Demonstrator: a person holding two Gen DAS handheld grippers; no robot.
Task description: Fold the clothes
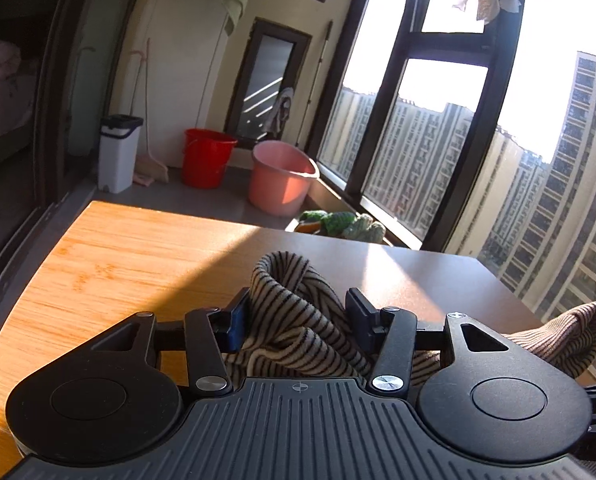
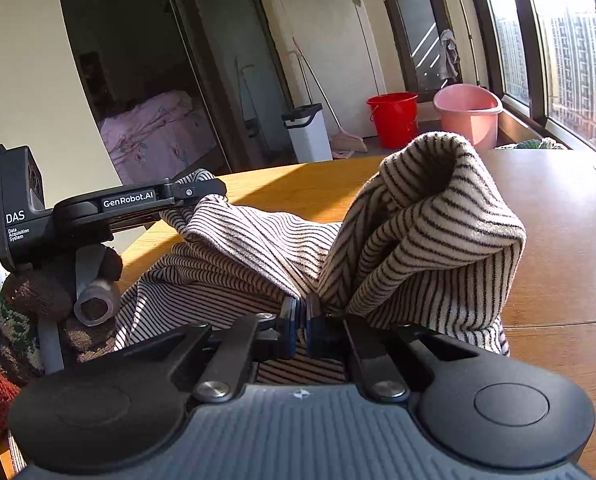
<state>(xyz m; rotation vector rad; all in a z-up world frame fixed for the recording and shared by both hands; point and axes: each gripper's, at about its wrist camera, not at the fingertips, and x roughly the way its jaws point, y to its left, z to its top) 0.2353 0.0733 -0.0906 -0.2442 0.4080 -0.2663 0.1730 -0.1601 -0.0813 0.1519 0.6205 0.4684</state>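
The wooden table [image 1: 109,256] takes up most of both views, with sun on its left side; the striped top [image 2: 426,232] lies bunched near its front edge, one fold standing up tall; the right gripper [image 2: 302,326] has its jaws pinched tight on that fold; the left gripper [image 1: 295,316] has its jaws partly apart with a bunch of the top between them, and I cannot tell if they squeeze it; a gloved hand [image 2: 37,300] holds the left gripper.
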